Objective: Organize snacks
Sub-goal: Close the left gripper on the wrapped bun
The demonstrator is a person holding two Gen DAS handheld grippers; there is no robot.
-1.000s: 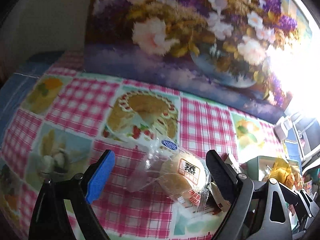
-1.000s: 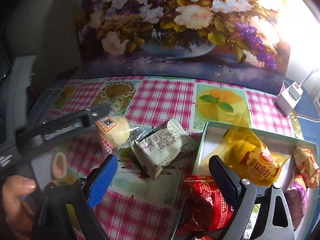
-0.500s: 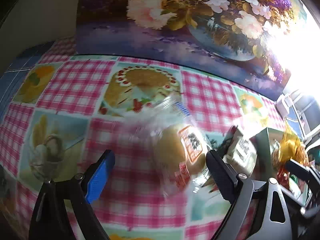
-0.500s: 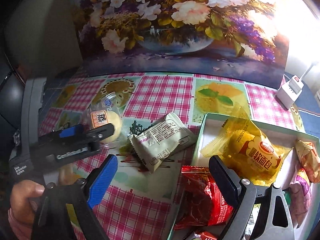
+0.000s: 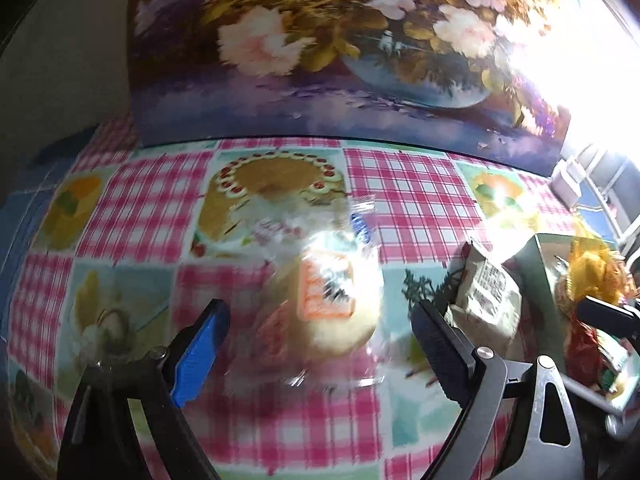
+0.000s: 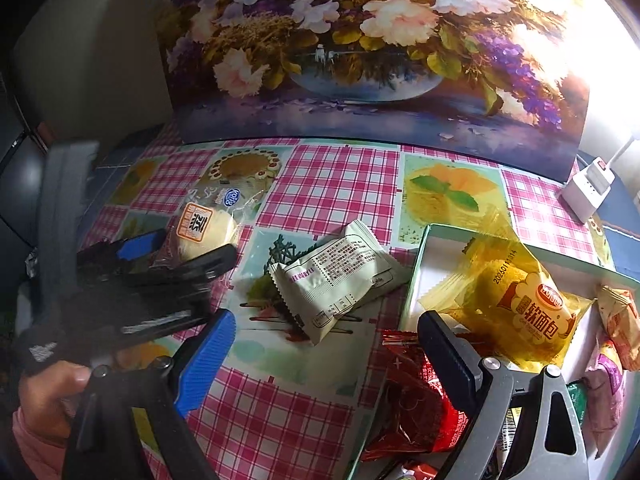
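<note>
Roughly: both grippers agape, round crinkly-wrapped bun btwn left's pads, untouched

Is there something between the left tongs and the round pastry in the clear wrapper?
Nothing visible. The left tongs stand open with the round pastry lying directly between the pads, on the tablecloth. The pale green packet lies apart, beside the tongs.

Wrapped bun motion-blurred

Pink-checked tablecloth — yellow bread wrapper
</note>
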